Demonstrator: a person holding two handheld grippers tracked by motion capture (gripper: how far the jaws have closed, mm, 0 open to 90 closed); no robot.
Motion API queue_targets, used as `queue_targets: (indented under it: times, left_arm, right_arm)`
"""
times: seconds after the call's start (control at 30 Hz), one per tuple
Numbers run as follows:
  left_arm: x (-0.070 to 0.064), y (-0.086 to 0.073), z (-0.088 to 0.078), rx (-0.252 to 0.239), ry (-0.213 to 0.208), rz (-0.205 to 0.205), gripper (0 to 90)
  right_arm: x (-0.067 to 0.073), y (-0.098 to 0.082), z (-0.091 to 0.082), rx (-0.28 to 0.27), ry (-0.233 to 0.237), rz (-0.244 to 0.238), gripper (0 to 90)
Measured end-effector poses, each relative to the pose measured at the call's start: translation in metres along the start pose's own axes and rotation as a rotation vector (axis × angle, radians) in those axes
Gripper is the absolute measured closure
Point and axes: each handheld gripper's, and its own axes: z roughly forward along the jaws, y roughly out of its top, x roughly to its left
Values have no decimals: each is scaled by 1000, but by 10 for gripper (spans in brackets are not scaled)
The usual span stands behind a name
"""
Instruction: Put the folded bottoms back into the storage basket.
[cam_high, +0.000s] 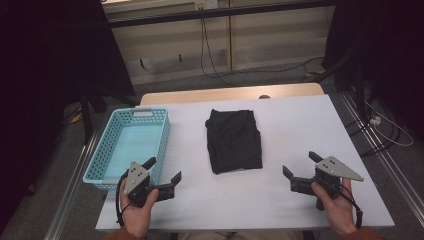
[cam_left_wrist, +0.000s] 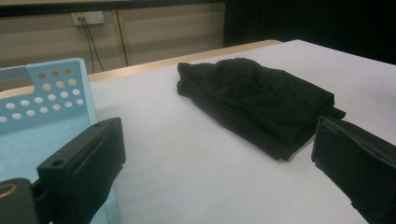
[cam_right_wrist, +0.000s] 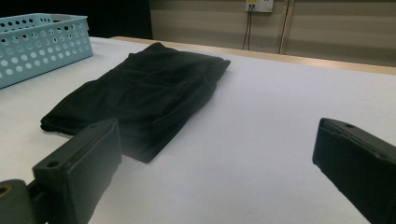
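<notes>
While nothing grips it yet, the folded black garment (cam_high: 234, 140) lies flat mid-desk, well apart from both tools. It looks soft and light, likely to sag and unfold if lifted by one corner; pinching a thick folded edge seems safest. To its left sits the blue basket (cam_high: 110, 134). Nearer me, the left gripper (cam_high: 163, 173) and right gripper (cam_high: 300, 167) rest with jaws spread, empty, on the white desk (cam_high: 300, 125).

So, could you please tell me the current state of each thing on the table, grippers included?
Black cloth: folded, lying flat mid-table, untouched.
Blue basket: upright, empty, at the table's left edge.
Left gripper: open, holding nothing, beside the basket.
Right gripper: open, holding nothing, right of the cloth.
</notes>
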Motion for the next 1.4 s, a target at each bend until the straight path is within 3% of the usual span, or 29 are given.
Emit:
queue_targets:
  times: [0.33, 0.63, 0.83, 0.9, 1.1, 1.27, 1.4]
  left_arm:
    - [-1, 1, 2, -3, -4, -6, 30]
    - [-3, 0, 2, -3, -3, 3, 30]
    - [-3, -1, 0, -9, 15, 6, 30]
    - [-2, -1, -1, -14, -8, -2, 30]
    - [-5, 0, 2, -29, -18, -16, 31]
    - [-6, 0, 5, -29, -11, 7, 31]
    - [-7, 2, 7, -32, -6, 8, 31]
  right_arm:
    - [1, 0, 2, 8, 25, -13, 17]
    - [6, 0, 15, 36, 64, -16, 17]
    - [13, 4, 23, 48, 132, -24, 19]
    - [15, 7, 24, 54, 155, -32, 16]
    - [19, 14, 32, 66, 174, -31, 11]
    - [25, 17, 45, 96, 207, -37, 13]
    - [35, 19, 55, 125, 258, -74, 23]
